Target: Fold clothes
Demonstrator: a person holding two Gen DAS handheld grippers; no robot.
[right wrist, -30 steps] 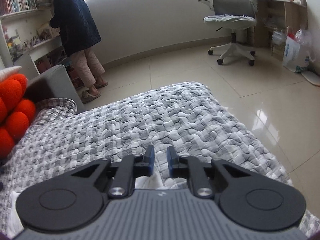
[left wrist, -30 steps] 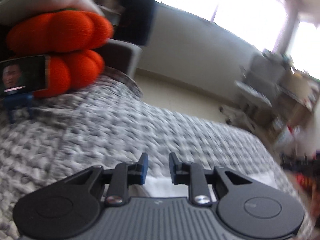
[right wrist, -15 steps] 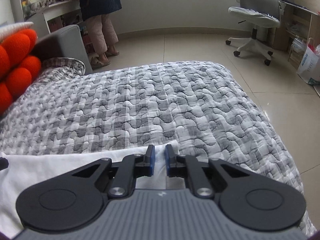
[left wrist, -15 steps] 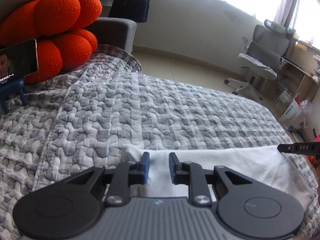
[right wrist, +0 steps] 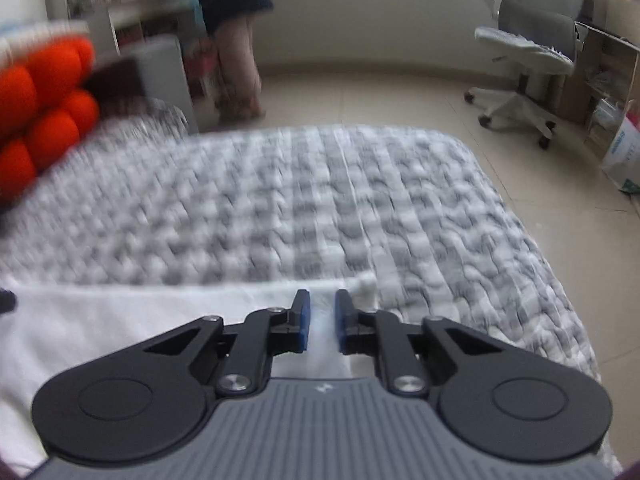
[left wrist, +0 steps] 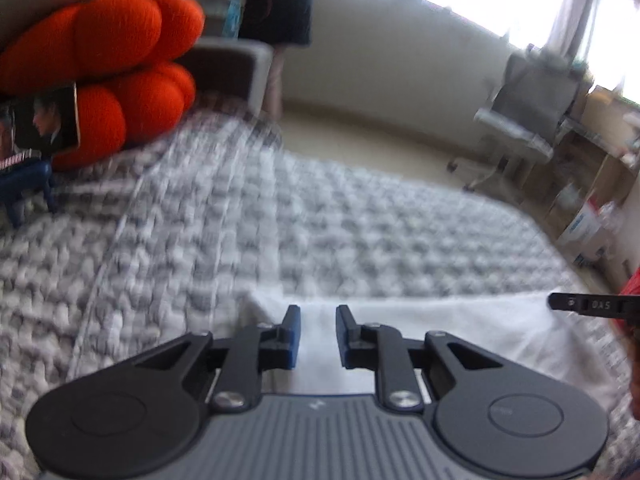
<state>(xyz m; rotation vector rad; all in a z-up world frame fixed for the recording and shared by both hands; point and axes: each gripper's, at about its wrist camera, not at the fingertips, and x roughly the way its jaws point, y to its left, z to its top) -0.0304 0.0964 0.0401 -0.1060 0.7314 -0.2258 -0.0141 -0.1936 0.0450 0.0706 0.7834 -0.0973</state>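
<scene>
A white garment (left wrist: 460, 328) lies flat in a wide band across the near part of the grey quilted bed (left wrist: 320, 220). My left gripper (left wrist: 318, 334) sits over its left end, fingers narrowly apart with white cloth between them. At the garment's (right wrist: 120, 320) right end my right gripper (right wrist: 322, 320) is the same, blue pads close on a fold of cloth. A small bunched corner (right wrist: 366, 286) sticks up just right of its fingers. The right gripper's black tip (left wrist: 592, 305) shows at the right edge of the left wrist view. Both views are motion-blurred.
An orange knotted cushion (left wrist: 120, 60) and a phone on a blue stand (left wrist: 40, 124) sit at the bed's left end. A person (right wrist: 236, 40) stands by shelves beyond the bed. An office chair (right wrist: 532, 52) and a bag (right wrist: 624, 152) are on the tiled floor to the right.
Both grippers have come down from a raised pose, and the white garment is now stretched flat across the quilt between them. Finger gaps look much the same.
</scene>
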